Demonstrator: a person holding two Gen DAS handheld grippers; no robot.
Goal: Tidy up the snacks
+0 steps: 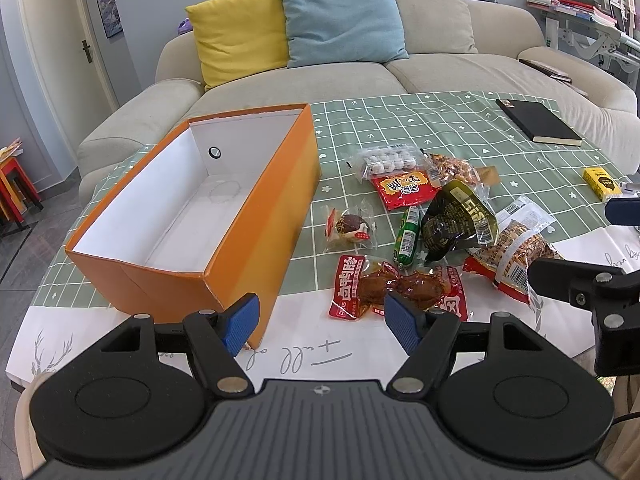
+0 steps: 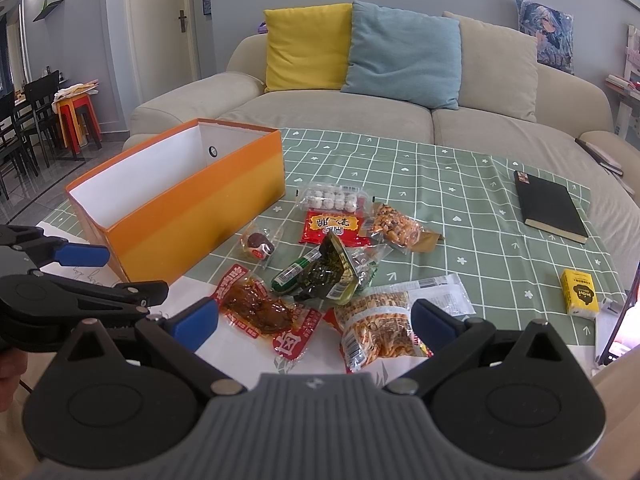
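While both grippers are hovering with jaws spread and gripping nothing, left gripper (image 1: 320,316) near the orange box (image 1: 224,216), right gripper (image 2: 316,320) low over the snack packets (image 2: 340,256), which are lying heaped on the checked tablecloth (image 2: 460,200) just beside that box

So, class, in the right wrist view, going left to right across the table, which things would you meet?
Orange box → egg snack packet → green sausage stick → peanut packet → black notebook → yellow carton.
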